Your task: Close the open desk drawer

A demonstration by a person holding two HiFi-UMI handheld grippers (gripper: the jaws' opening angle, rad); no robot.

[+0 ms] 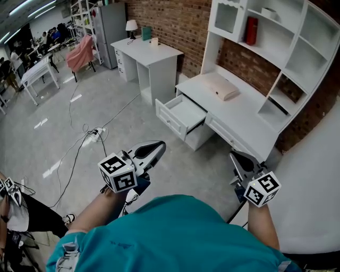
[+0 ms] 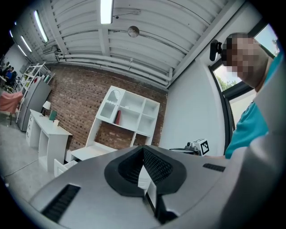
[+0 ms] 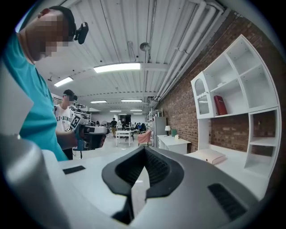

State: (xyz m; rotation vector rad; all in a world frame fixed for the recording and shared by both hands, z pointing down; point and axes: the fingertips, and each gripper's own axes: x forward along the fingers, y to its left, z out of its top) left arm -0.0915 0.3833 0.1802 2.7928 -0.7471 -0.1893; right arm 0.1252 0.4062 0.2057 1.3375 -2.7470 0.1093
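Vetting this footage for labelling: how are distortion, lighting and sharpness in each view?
Head view: fisheye curves the shelf unit; open drawer evenly lit and sharp. Left gripper view: dark circular vignette, ceiling light blown out. Right gripper view: same vignette, bright ceiling strip.

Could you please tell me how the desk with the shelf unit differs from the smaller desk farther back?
The near desk carries a shelf unit; the far desk carries none. The near desk has one drawer pulled out; the far desk's drawers look shut. Both are white and stand against the brick wall.
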